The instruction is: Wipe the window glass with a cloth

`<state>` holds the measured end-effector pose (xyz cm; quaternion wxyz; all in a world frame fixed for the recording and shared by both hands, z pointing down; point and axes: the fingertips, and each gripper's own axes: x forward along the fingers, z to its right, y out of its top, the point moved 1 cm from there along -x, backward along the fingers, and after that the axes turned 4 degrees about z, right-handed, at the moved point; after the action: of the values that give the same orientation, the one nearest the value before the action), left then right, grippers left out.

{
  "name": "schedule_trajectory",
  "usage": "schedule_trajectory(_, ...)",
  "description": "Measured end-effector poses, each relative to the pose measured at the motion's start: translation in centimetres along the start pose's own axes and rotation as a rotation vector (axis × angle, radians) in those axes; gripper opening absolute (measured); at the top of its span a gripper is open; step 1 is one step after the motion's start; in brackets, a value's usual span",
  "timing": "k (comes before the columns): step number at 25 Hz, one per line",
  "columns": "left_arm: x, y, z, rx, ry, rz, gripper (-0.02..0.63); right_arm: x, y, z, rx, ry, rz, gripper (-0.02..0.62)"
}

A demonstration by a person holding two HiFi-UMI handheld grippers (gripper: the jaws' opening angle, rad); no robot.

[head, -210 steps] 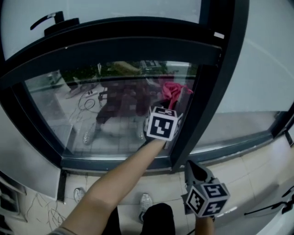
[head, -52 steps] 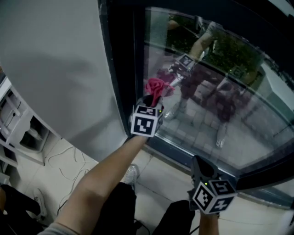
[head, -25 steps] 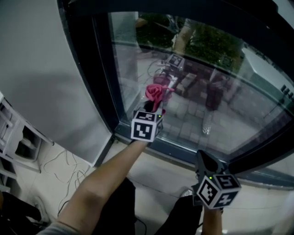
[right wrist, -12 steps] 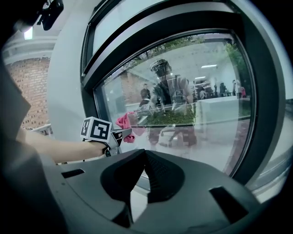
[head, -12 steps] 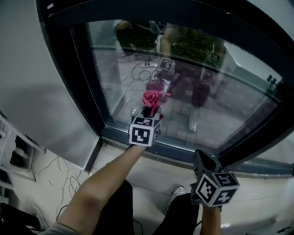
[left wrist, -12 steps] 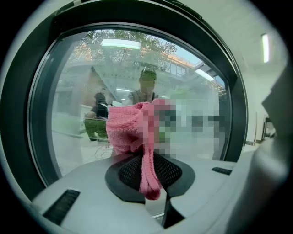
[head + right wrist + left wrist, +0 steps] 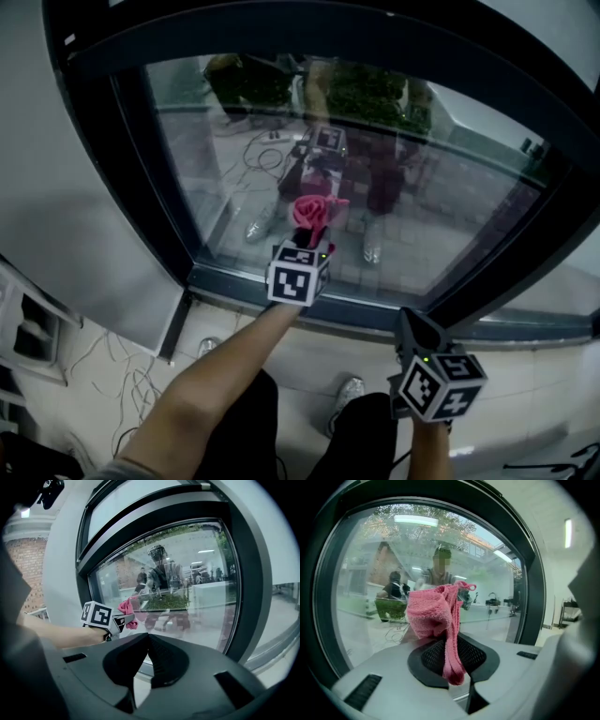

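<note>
Cloth (image 7: 312, 211): pink, bunched, pinched tight in my left gripper (image 7: 307, 236). The wad stands at 12 o'clock of the jaws, touching or just off the glass (image 7: 450, 206); I cannot tell which.
Spot: low on the glass, toward 7 o'clock, just above the frame (image 7: 234, 283).
Stroke: I'd press the wad flat and lead with its thick fold. Then I'd sweep toward 3 o'clock in overlapping rows, staying off the frame.
Risk: the loose tail may slip out if I drag hard.
Right gripper (image 7: 412, 330): jaws together on nothing, low at 5 o'clock, well apart from the glass.
</note>
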<state>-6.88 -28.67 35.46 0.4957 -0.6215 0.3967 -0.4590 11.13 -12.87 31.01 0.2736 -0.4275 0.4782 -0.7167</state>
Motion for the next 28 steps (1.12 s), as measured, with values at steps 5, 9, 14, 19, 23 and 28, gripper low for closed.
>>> schedule_trajectory(5,1.3,0.3,4.5,0.005,-0.061,0.004,0.052,-1.6,-0.1,1.7,0.006,-0.032,0.003,-0.008)
schedule_trajectory(9,2.4,0.3,7.1,0.004,-0.089,0.003,0.052,-2.6,0.0,3.5,0.016,-0.061,0.016,-0.008)
schedule_trajectory(14,3.4,-0.1,11.1,0.019,-0.153,-0.011,0.052,-4.0,-0.6,5.3,0.040,-0.087,0.020,-0.008)
schedule_trajectory(19,4.8,-0.1,15.2,0.020,-0.205,-0.017,0.052,-5.9,-1.1,7.8,0.060,-0.128,0.027,-0.008)
schedule_trajectory(23,5.8,-0.5,18.2,0.028,-0.240,-0.023,0.052,-7.2,-1.8,9.7,0.082,-0.156,0.031,-0.008)
schedule_trajectory(28,7.1,-0.5,22.4,0.035,-0.287,-0.033,0.052,-8.8,-2.5,12.0,0.102,-0.187,0.037,-0.008)
